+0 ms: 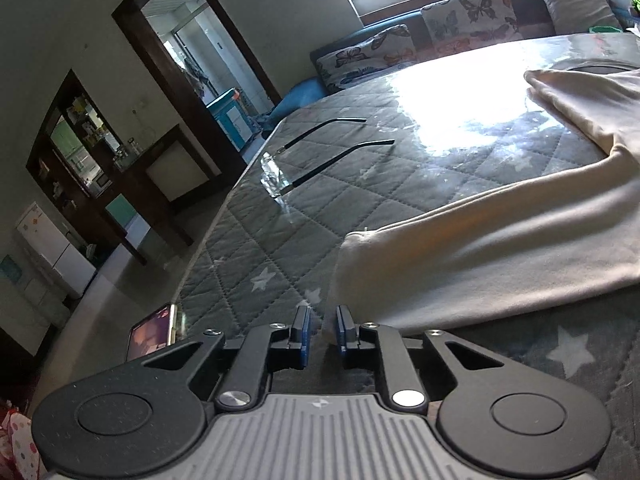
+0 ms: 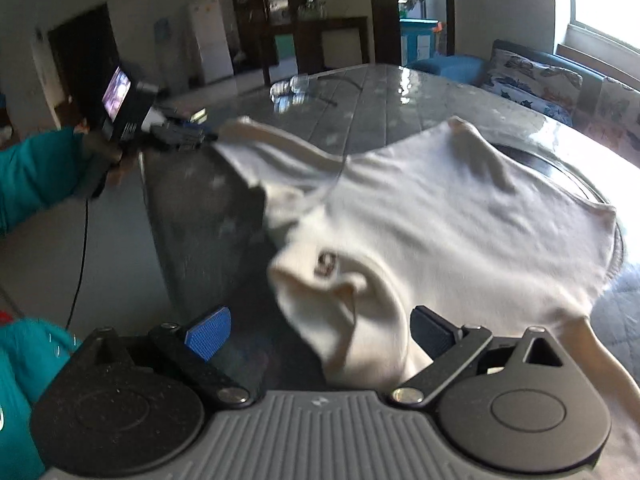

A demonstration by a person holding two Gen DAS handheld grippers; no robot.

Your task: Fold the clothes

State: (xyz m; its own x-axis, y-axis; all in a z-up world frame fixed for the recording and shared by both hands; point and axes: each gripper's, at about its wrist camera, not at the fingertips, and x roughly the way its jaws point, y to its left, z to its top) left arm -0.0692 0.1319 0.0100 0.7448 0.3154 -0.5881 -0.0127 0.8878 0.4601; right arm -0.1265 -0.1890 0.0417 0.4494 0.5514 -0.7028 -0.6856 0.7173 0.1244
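A cream long-sleeved top [image 2: 440, 208] with a small dark logo lies spread on the grey quilted table [image 2: 200, 208]. My right gripper [image 2: 320, 336] stands wide open. A bunched fold of the top lies between its fingers against the right one, and the pads do not press on it. In the left wrist view one sleeve [image 1: 480, 248] stretches across the table, with its cuff just ahead and right of my left gripper [image 1: 322, 328]. The left jaws stand a narrow gap apart with only table showing between them. The right wrist view shows the left gripper [image 2: 208, 136], blurred, at that sleeve's end.
Folded-open spectacles [image 1: 304, 160] lie near the table's left edge. A phone [image 1: 152, 336] sits at the near corner. A dark round object [image 2: 560, 168] shows under the top's far side. A sofa with butterfly cushions [image 1: 468, 12] runs behind. A teal sleeve [image 2: 36, 168] holds the left gripper.
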